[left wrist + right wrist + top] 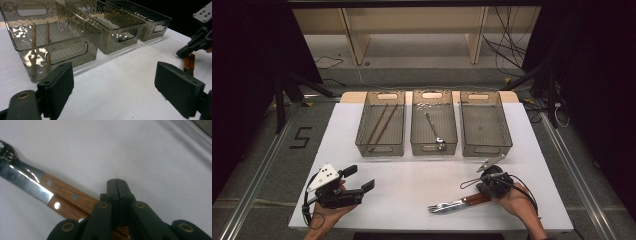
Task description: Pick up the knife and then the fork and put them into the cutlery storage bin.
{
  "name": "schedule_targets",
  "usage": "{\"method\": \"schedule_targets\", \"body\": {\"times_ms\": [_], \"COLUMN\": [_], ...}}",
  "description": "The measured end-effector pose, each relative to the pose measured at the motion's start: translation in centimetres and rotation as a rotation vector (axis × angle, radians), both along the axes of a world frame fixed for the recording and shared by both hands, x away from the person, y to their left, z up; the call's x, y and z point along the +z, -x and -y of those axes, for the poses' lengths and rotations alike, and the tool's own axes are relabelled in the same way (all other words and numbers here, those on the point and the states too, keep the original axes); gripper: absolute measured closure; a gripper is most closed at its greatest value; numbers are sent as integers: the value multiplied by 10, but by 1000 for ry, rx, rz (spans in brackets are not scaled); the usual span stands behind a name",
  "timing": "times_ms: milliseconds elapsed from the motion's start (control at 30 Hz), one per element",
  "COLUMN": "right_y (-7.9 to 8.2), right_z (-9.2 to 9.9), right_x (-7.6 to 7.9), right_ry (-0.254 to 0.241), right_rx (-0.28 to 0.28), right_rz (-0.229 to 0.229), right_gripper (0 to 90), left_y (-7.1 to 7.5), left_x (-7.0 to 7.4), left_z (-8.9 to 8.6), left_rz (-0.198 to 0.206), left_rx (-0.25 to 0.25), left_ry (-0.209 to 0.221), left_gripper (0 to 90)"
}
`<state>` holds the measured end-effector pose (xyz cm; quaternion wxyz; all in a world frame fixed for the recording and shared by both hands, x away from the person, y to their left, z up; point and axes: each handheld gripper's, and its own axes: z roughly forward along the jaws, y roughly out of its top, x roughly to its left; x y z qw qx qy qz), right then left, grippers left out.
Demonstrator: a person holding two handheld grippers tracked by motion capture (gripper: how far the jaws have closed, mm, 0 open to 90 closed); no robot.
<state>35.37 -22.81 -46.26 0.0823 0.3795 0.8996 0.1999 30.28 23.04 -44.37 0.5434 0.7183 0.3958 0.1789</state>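
White table (422, 185) first, since everything sits on it: three clear bins stand in a row at its far side, and I take the middle bin (434, 125) as my landmark. To its left is the bin with the chopsticks (381, 123); the middle one holds a spoon (434, 131); to its right is the bin with nothing in it (485, 124). Well in front of that row, on my right side, a fork (443, 205) and a knife (27, 185) lie side by side, wooden handles touching. My right gripper (117, 185) is pinched fully together with nothing between its pads, its tips resting over the handle ends. My left gripper (354, 179) waits spread wide, well in front of the chopstick bin, holding nothing. The job, as I judge it, is sorting the cutlery into the bins. To do this step well I should spread the right jaws first, come down on one handle only, and close across its width, not its length. Because the handles touch, I may need to nudge them apart before gripping, or I risk lifting both.
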Motion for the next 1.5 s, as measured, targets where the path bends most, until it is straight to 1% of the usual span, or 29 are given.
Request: {"method": "schedule_targets", "body": {"times_ms": [200,300,533,667,733,767,800,867,933,967,1033,1133,1233,1367,1400,1500], "right_y": [17,22,28,29,29,29,30,31,33,35,40,48,56,63,64,66], "right_z": [6,7,7,8,10,11,12,13,12,11,8,3,-2,-4,-4,-3], "right_x": [1,1,1,2,6,9,13,19,25,27,32,34,34,31,29,24], "right_ry": [5,8,16,16,12,8,3,-16,-25,-32,-27,-6,16,35,41,54], "right_rx": [4,8,15,19,20,23,37,54,101,116,158,215,253,276,279,289], "right_rz": [-24,-27,-45,-39,-25,-12,4,10,13,11,15,9,-3,-16,-14,-27], "right_gripper": [900,900,900,900,864,827,778,680,549,493,420,376,353,351,348,342], "left_y": [0,0,1,1,1,1,1,1,1,1,1,1,1,1,1,1], "left_x": [0,0,0,0,0,0,0,0,0,0,0,0,0,0,0,0], "left_z": [0,0,0,0,0,0,0,0,0,0,0,0,0,1,0,0], "left_rz": [0,0,1,1,2,2,2,2,2,2,1,2,1,2,2,2], "left_rx": [1,0,1,1,0,0,0,0,0,0,1,1,1,1,1,0], "left_ry": [0,-1,0,1,0,0,0,0,0,0,0,0,-1,0,0,0], "left_gripper": [152,152,153,152,152,152,152,152,152,152,152,152,152,152,152,152]}}
